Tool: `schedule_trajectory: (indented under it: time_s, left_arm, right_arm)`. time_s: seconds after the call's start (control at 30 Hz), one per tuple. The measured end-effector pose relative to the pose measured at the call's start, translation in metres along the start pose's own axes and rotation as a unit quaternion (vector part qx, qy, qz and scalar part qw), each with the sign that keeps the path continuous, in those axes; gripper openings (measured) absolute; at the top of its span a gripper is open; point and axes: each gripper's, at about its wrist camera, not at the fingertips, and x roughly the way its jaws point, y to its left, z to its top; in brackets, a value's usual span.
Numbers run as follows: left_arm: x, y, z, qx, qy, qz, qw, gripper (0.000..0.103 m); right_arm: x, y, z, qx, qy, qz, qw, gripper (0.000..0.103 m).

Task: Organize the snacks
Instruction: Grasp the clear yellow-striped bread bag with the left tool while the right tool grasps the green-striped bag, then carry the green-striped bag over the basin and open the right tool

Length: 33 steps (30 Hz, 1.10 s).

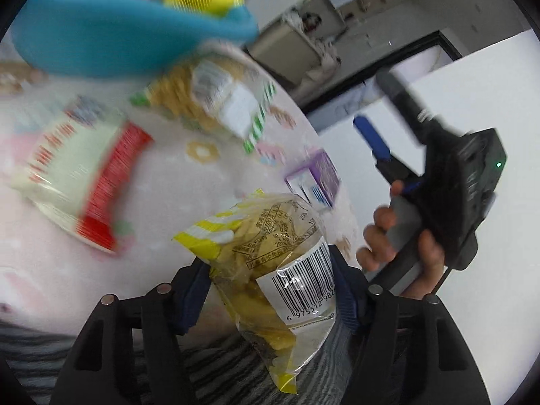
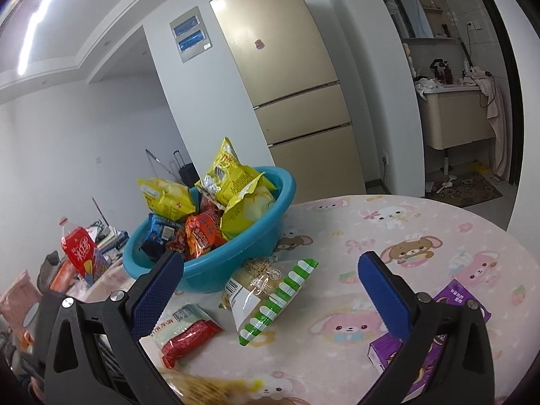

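Basin [image 2: 270, 233] already heaped with bags, maybe seven, so roughly half done. Left on tabletop [image 2: 422, 222], left to right: one red pack [image 2: 189, 332], one green-striped bag [image 2: 270, 298], one purple box [image 2: 438, 344]. Left gripper [image 1: 270, 290] clamped on yellow bag [image 1: 270, 270], lifted. Right gripper [image 2: 270, 290] wide open, empty.

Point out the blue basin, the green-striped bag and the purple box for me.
blue basin [image 2: 270, 236]: right wrist view, front outer wall.
green-striped bag [image 2: 270, 298]: right wrist view, middle of the bag.
purple box [image 1: 314, 180]: left wrist view, its facing side.
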Motion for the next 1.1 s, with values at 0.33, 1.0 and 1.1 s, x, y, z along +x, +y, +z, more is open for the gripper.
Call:
schedule_trajectory:
  time_s: [0.33, 1.0, 1.1]
  left_arm:
    - [-0.069, 0.0, 0.009, 0.028, -0.137, 0.121, 0.9828, 0.067]
    - [-0.076, 0.014, 0.009, 0.003, -0.147, 0.121, 0.9817, 0.067]
    - [-0.078, 0.015, 0.009, 0.002, -0.149, 0.124, 0.981, 0.067]
  right_arm:
    - [0.075, -0.006, -0.018, -0.005, 0.13, -0.013, 0.991, 0.103]
    - [0.143, 0.018, -0.028, -0.06, 0.172, -0.012, 0.983, 0.092]
    - [0.136, 0.016, -0.026, -0.051, 0.171, -0.01, 0.984, 0.082]
